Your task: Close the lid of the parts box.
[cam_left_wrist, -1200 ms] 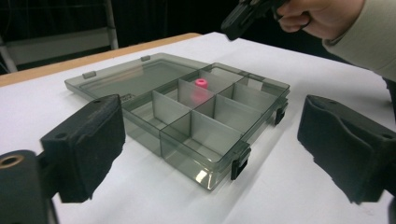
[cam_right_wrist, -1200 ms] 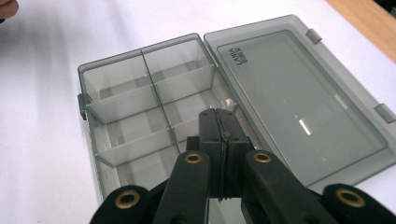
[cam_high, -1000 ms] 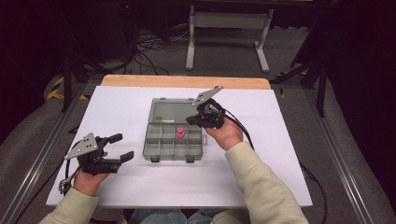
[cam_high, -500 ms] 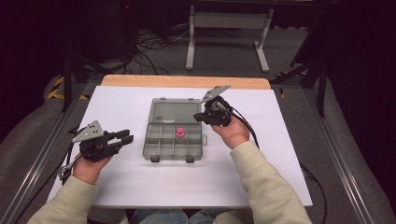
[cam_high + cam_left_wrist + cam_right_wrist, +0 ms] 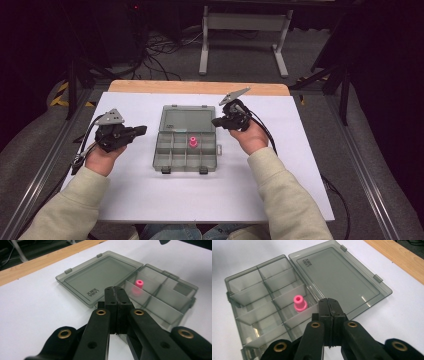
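Note:
A grey see-through compartment box (image 5: 165,165) lies open mid-table, with its lid (image 5: 187,120) flat on the far side. A small pink part (image 5: 192,142) stands upright in a middle compartment, and it shows again as the pink part (image 5: 139,284) and the pink part (image 5: 299,303). My left gripper (image 5: 141,130) hovers left of the box and points at it. Its jaws have just been closing and now meet with nothing between them, as the left gripper (image 5: 115,290) shows. My right gripper (image 5: 216,121) sits at the box's right side, shut and empty, as the right gripper (image 5: 329,302) shows near the lid's hinge.
The box rests on a white table top (image 5: 150,200) with a wooden strip (image 5: 200,88) along the far edge. Cables trail from both grippers. Behind the table are a metal stand (image 5: 240,30) and floor cables.
My left hand has moved away from the near edge and right toward the box, and its jaws have gone from open to shut. My right hand has drifted slightly right.

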A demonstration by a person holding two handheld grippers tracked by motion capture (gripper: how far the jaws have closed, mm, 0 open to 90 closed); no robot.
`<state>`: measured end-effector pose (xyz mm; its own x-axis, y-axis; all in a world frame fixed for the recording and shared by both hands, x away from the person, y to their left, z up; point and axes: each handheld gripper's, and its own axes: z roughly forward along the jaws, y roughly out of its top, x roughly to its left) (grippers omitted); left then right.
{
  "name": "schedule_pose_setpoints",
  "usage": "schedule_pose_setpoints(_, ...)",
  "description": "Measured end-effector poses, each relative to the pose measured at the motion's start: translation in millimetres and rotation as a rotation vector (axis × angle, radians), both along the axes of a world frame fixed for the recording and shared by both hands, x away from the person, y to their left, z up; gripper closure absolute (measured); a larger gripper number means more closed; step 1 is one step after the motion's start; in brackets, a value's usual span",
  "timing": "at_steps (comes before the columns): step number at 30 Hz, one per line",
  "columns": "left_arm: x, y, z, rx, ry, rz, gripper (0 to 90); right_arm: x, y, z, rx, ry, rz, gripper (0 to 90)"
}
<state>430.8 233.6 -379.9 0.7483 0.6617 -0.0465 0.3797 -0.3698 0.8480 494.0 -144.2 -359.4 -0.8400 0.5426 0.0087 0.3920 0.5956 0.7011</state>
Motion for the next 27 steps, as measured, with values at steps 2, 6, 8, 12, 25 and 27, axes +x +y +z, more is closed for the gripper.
schedule_pose_setpoints(2,6.4,-2.7,1.3,0.021,-0.004,0.003,90.0,3.5,-0.6,-2.4,-0.002,0.004,-0.004,90.0)
schedule_pose_setpoints(6,17.0,-8.0,3.0,0.045,-0.018,0.020,90.0,10.1,-3.7,-7.0,0.010,0.014,-0.016,90.0)
schedule_pose_setpoints(8,21.1,-8.8,3.6,0.037,-0.007,0.020,90.0,13.1,-4.9,-8.8,0.010,0.014,-0.025,90.0)
schedule_pose_setpoints(12,35.3,-11.0,3.1,0.039,0.013,0.026,90.0,19.1,-8.2,-12.7,0.009,0.015,-0.051,90.0)
schedule_pose_setpoints(25,76.7,-15.2,-10.9,0.048,0.133,0.107,90.0,34.5,-15.5,-22.4,0.017,0.023,-0.111,90.0)
schedule_pose_setpoints(27,83.3,-16.3,-13.3,0.041,0.171,0.129,89.8,37.0,-15.8,-25.1,0.012,0.024,-0.121,90.0)
